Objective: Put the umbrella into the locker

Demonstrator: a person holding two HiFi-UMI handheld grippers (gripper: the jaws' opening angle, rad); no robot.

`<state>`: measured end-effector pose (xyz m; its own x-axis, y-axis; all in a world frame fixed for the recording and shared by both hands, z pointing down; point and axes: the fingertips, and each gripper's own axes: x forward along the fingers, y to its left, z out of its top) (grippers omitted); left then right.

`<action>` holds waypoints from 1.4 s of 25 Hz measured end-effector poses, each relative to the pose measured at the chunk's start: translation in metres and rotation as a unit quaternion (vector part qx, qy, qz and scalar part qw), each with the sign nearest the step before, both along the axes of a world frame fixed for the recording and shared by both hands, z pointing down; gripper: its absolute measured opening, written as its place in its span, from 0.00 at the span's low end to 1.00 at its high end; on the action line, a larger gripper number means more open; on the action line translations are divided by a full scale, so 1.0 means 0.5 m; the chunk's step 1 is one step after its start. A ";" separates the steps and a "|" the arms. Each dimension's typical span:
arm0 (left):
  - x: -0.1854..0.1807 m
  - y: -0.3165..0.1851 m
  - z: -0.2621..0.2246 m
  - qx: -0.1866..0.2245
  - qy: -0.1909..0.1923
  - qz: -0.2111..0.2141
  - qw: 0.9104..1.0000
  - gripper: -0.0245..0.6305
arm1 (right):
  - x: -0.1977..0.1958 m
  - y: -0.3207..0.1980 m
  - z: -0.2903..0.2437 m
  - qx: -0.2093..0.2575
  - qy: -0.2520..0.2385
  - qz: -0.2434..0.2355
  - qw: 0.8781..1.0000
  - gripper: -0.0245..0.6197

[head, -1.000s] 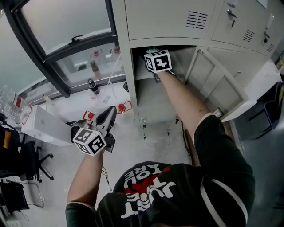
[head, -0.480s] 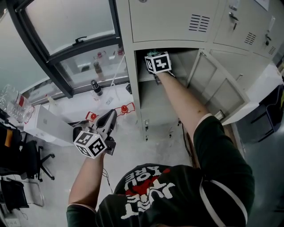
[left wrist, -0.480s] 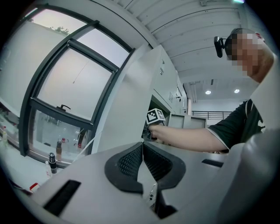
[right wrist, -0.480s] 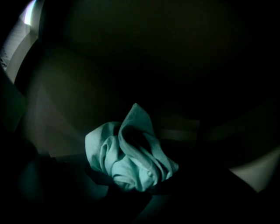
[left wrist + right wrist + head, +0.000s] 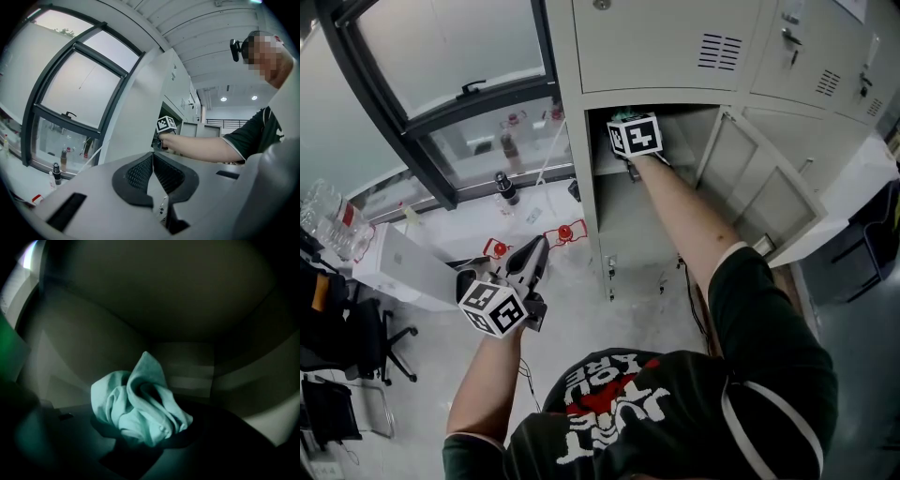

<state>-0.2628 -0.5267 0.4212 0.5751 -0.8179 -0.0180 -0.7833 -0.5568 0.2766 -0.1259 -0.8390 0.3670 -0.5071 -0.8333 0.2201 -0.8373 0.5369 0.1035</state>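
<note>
A: Umbrella (image 5: 622, 114): what does the head view give?
B: A teal scrap above a marker cube (image 5: 635, 136), in the upper part of the open locker (image 5: 623, 211). The door (image 5: 759, 178) is swung right. There are bottles (image 5: 504, 187) by the window and a white box (image 5: 408, 267) on the left. The shirt (image 5: 619, 394) print is upside down: "JUST", rest unclear.
A: Left gripper view?
B: The left gripper (image 5: 152, 157) is outside the locker, pads pressed together with nothing between. A forearm (image 5: 197, 145) reaches into the locker ahead.
A: Right gripper view?
B: A dark interior. The right gripper (image 5: 143, 427) pinches the bunched teal fabric, with the back wall beyond.
</note>
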 end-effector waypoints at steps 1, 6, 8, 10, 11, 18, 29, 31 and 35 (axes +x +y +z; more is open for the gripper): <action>0.000 0.000 -0.001 0.000 0.000 0.000 1.000 0.06 | -0.001 0.001 0.000 -0.001 -0.001 -0.001 1.000 0.38; 0.002 0.002 0.002 -0.002 0.003 0.000 1.000 0.06 | 0.009 0.001 0.011 -0.011 -0.004 0.008 1.000 0.40; 0.003 0.003 0.002 -0.003 0.005 0.000 1.000 0.06 | 0.011 0.002 0.017 -0.015 0.000 0.010 1.000 0.42; 0.006 0.005 0.003 -0.003 0.005 0.001 1.000 0.06 | 0.011 0.006 0.026 -0.024 0.001 0.007 1.000 0.42; 0.007 0.006 0.003 -0.003 0.004 0.002 1.000 0.06 | 0.011 0.009 0.031 -0.029 0.002 0.005 1.000 0.43; 0.017 0.013 0.003 -0.003 0.006 0.007 1.000 0.06 | 0.006 0.035 0.043 -0.042 0.011 -0.020 0.999 0.51; 0.025 0.028 -0.006 0.003 0.010 0.013 1.000 0.06 | 0.020 0.072 0.021 -0.031 -0.011 -0.022 0.999 0.52; 0.025 0.029 -0.009 0.005 0.010 0.015 1.000 0.06 | 0.024 0.077 0.015 -0.029 -0.014 -0.022 0.999 0.52; 0.028 0.032 -0.016 0.008 0.012 0.020 1.000 0.06 | 0.018 0.098 -0.007 -0.018 -0.030 -0.039 0.999 0.52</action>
<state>-0.2488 -0.5107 0.4134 0.6066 -0.7937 -0.0448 -0.7535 -0.5920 0.2858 -0.1170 -0.7902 0.3632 -0.5836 -0.7823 0.2176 -0.7965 0.6037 0.0341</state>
